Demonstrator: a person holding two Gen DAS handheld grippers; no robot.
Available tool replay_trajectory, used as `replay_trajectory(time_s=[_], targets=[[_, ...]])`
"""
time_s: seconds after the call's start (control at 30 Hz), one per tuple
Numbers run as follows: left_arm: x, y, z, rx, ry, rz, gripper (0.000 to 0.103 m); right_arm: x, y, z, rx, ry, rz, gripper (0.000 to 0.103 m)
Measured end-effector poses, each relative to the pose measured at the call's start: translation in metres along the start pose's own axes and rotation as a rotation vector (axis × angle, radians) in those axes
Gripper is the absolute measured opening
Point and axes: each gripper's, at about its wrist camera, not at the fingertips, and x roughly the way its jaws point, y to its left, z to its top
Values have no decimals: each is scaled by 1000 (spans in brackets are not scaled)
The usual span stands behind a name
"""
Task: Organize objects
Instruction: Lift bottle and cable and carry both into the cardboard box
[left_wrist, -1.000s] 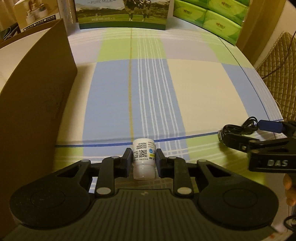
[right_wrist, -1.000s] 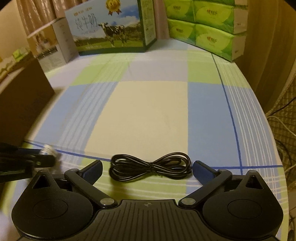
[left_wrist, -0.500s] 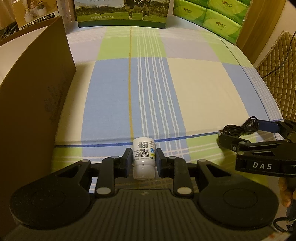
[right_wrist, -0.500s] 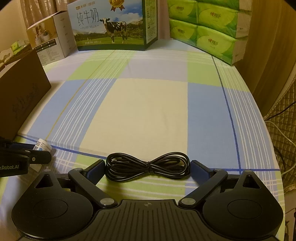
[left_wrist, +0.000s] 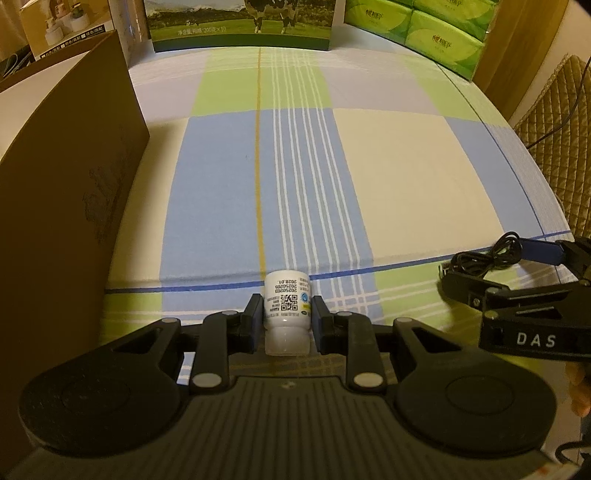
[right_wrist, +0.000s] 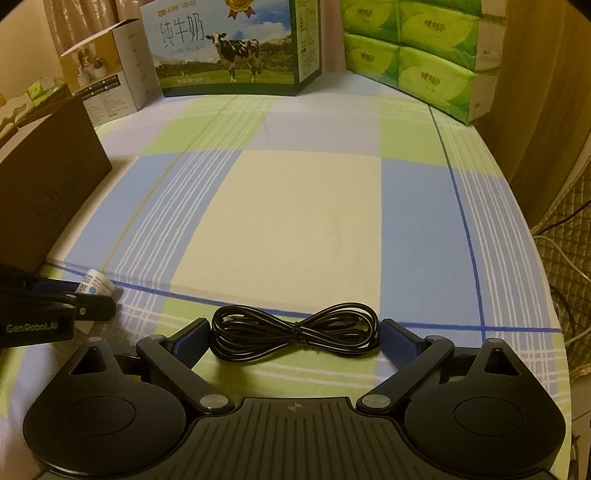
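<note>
- You are pinching the small white bottle (left_wrist: 286, 314) between the left tongs (left_wrist: 286, 321), low over the checked tabletop (left_wrist: 388, 166); its printed label is facing the camera upside down.
- You are holding the right tongs (right_wrist: 295, 334) spread around the coiled black cable (right_wrist: 295, 334), pads at its two ends, not visibly pressing.
- Risk: the loose loops are likely to slip or unravel if you are closing off-centre.
- Risk: the smooth bottle may be tipping if the grip slackens.
- The brown box (left_wrist: 55, 184) is standing beyond, at the left.
</note>
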Motion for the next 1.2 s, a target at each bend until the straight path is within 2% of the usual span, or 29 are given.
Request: replay_trajectory(time_s=[0.47,0.83,1.2], targets=[[-30,-3,-9,-11,-10,-9,23,-34,5,-5,9,-23,45,94],[-73,2,-19,-28,-67,-10,23,-70,21,-6,-30,-64,109,94],[-128,13,-38,-59,-143,-16,23,-112,53,-9,-96,-111,189,94]])
